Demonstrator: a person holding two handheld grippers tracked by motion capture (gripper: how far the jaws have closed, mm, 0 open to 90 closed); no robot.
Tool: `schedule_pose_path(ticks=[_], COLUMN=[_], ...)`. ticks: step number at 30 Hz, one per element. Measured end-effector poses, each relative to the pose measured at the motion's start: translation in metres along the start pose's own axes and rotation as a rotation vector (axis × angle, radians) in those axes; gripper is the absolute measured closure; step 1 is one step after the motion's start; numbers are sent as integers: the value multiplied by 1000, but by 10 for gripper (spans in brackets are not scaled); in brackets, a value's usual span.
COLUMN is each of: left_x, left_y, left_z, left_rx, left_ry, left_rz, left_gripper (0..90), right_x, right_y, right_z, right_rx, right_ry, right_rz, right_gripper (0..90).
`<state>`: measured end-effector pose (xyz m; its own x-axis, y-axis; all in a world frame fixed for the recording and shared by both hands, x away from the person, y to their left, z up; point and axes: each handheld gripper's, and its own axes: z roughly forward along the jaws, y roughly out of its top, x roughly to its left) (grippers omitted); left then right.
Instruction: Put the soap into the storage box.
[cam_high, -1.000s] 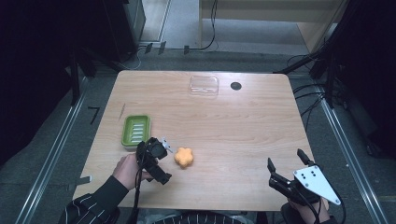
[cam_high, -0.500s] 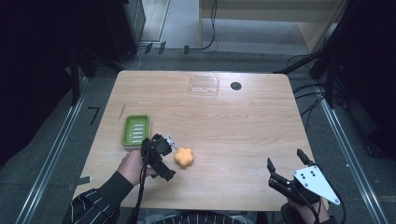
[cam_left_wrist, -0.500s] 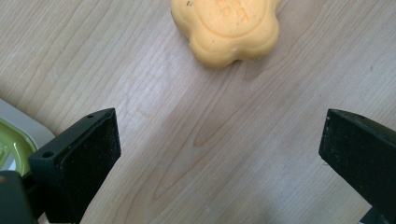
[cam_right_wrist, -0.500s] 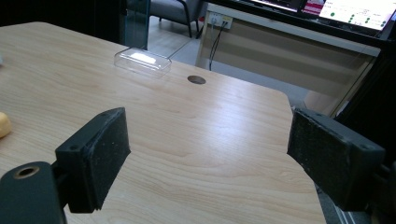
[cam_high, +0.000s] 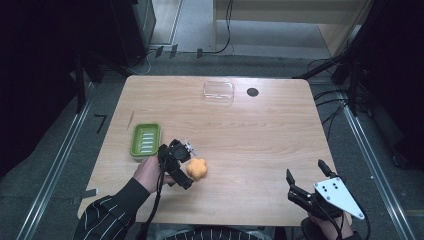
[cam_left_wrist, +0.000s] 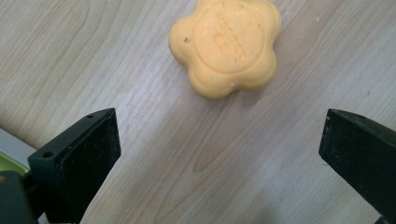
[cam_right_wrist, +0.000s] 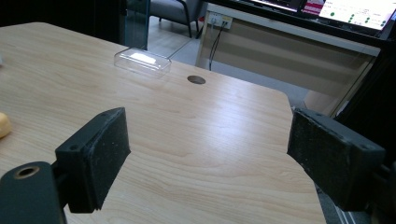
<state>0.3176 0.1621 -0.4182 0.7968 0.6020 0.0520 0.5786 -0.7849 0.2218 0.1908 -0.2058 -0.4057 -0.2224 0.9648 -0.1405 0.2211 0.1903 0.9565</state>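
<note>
Green plastic forms the ribbed soap dish (cam_high: 145, 140), which sits on the wooden table (cam_high: 260, 135) toward its left side, just beyond the person's left hand (cam_high: 149, 173). A striped sleeve (cam_high: 107, 218) enters from the bottom edge and leads to that hand, which holds the left gripper (cam_high: 189, 165) low over the table surface, near the right edge of the dish. In the left gripper view, the two black jaws stand wide apart with bare wood grain between them and nothing gripped. The orange flower-shaped soap (cam_left_wrist: 228, 44) lies flat on the table just ahead of the jaw tips, with embossed lettering on its top face; the lettering is too faint to read. In the high view, the soap (cam_high: 197, 168) lies just beside the gripper on its right side. At the far centre of the table, a clear plastic lid (cam_high: 218, 91) rests near the far edge, with a dark round cable port (cam_high: 252, 92) just beside it to the right. At the near right corner, the right gripper (cam_high: 306, 179), carrying its grey three-cornered plate (cam_high: 338, 196), is held at the table edge, well apart from the soap. In the right gripper view, its jaws are also spread wide and hold nothing, with the clear lid (cam_right_wrist: 142, 60) and the port (cam_right_wrist: 196, 80) visible beyond them.
</note>
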Motion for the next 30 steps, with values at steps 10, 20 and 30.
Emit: schedule_pose_path(ticks=[10, 20, 30], left_x=[-3, -2, -1], left_y=[16, 31, 49], left_z=[5, 13, 30], left_rx=[9, 36, 95], left_ry=[-7, -13, -16], left_rz=[17, 34, 41], left_gripper=[0, 0, 0], right_x=[0, 0, -1], right_y=[0, 0, 0], right_z=[0, 0, 0], right_rx=[0, -1, -4], right_ry=[0, 0, 0], right_rz=[-1, 0, 1], right_gripper=[132, 133, 133])
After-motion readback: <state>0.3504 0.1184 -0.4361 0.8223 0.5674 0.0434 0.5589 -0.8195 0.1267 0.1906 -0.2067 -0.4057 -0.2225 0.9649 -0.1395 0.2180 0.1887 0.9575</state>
